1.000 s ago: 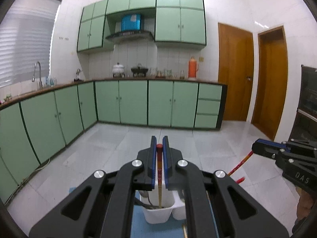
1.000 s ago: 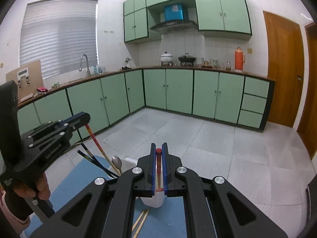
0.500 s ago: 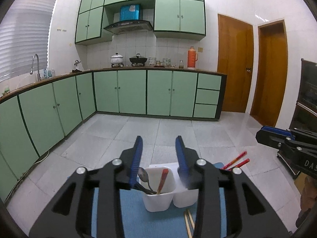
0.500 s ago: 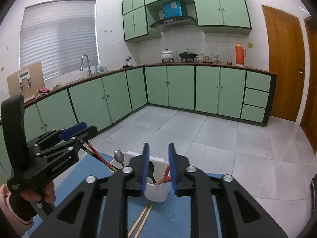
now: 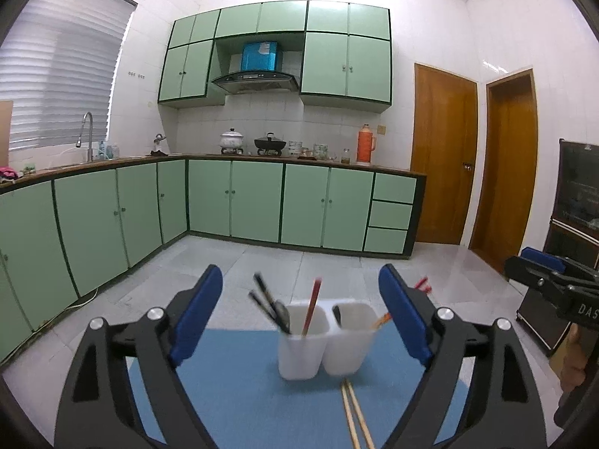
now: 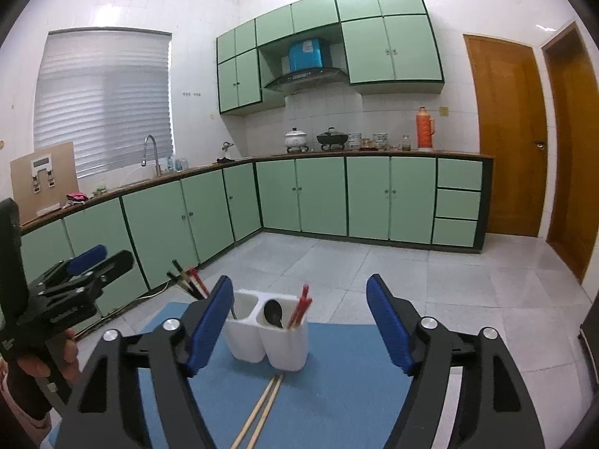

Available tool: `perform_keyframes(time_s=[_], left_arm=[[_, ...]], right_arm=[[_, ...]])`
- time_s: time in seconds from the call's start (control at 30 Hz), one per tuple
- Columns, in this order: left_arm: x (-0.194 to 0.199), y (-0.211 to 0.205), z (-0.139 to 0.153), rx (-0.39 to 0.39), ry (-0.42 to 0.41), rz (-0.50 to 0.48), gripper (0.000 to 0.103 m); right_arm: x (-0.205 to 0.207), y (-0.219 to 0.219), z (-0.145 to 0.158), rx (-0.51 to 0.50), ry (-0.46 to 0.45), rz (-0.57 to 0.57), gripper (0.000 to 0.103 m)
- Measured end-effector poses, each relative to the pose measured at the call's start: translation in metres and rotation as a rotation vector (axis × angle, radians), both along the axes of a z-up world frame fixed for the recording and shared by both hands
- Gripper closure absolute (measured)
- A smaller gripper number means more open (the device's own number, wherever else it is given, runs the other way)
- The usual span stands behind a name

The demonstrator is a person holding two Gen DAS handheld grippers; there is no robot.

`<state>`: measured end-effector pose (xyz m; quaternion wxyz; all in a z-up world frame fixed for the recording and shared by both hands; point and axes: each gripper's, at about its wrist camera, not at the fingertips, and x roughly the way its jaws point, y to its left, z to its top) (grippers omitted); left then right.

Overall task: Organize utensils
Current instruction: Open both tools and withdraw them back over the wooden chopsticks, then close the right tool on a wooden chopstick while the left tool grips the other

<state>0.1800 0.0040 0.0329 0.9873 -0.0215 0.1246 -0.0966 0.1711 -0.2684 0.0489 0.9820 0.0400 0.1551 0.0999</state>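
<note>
A white two-compartment holder [image 5: 325, 344] [image 6: 269, 336] stands on a blue mat [image 5: 232, 393]. Its left cup holds a red chopstick [image 5: 312, 307], black chopsticks and a spoon [image 5: 280, 310]. Its right cup holds red chopsticks [image 6: 301, 307] and a dark spoon [image 6: 273, 314]. A pair of wooden chopsticks [image 5: 355, 415] [image 6: 262, 411] lies on the mat in front of the holder. My left gripper [image 5: 299, 314] [image 6: 108, 262] is opening, wide, with nothing between its pads. My right gripper [image 6: 299, 321] [image 5: 524, 262] is opening too, empty, short of the holder.
The mat's edges [image 6: 355, 327] border a tiled floor. Green cabinets [image 5: 254, 202] line the far wall and the left side, with a sink tap [image 5: 86, 134]. Two wooden doors [image 5: 445, 157] stand at the right. A hand [image 6: 56, 359] grips the left tool.
Both grippers went from shut on a red chopstick to wide open. The chopsticks now stand in the holder, and both grippers have drawn back from it.
</note>
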Motion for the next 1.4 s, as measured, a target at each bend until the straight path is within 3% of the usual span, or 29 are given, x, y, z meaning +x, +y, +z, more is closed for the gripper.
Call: perform_keyframes(time_s=[0.3,0.67,0.9,1.17,1.4], left_arm=[[-0.044,0.015,-0.043,0.058,0.092,0.034,0.008],[-0.06,0.027,-0.124,0.135,0.301,0.057,0.008],[-0.068,0.033,-0.148,0.137,0.371,0.063,0.008],[-0.07,0.035,-0.164,0.123,0.415,0.067,0.008],[-0.069,0.037,-0.17,0.101,0.439,0.072,0.008]], right_arm=[[-0.046,0.009,-0.045,0.008,0.056,-0.045,0.019],[-0.06,0.041,-0.146,-0.043,0.29,-0.055,0.019],[-0.067,0.061,-0.186,-0.062,0.382,-0.025,0.02],[-0.068,0.075,-0.204,-0.06,0.424,-0.001,0.029],[-0.069,0.086,-0.212,-0.07,0.453,0.013,0.05]])
